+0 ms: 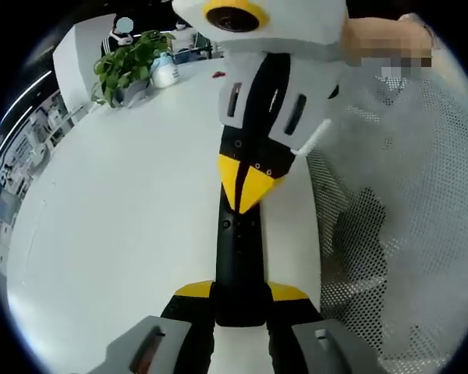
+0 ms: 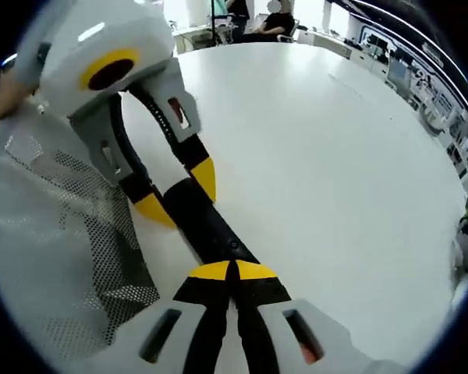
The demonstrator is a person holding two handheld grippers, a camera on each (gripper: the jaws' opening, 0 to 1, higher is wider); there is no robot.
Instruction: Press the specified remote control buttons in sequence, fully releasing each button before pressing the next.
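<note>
A long black remote control (image 1: 238,257) lies along the white table (image 1: 125,202). My left gripper (image 1: 240,292) is shut on its near end, one yellow-tipped jaw on each side. My right gripper (image 1: 246,187) comes in from above with its yellow tips shut together, pointing down onto the remote's upper face. In the right gripper view, my right gripper (image 2: 230,273) is shut with its tips resting on the remote (image 2: 203,218). Beyond it, the left gripper (image 2: 179,193) clamps the remote's far end. The buttons under the tips are hidden.
A potted plant (image 1: 129,66) and a small bottle (image 1: 165,72) stand at the table's far edge. A person's grey mesh garment (image 1: 398,234) hangs beside the table edge, near the remote. The wide table top (image 2: 320,156) stretches away, with seated people (image 2: 273,23) beyond it.
</note>
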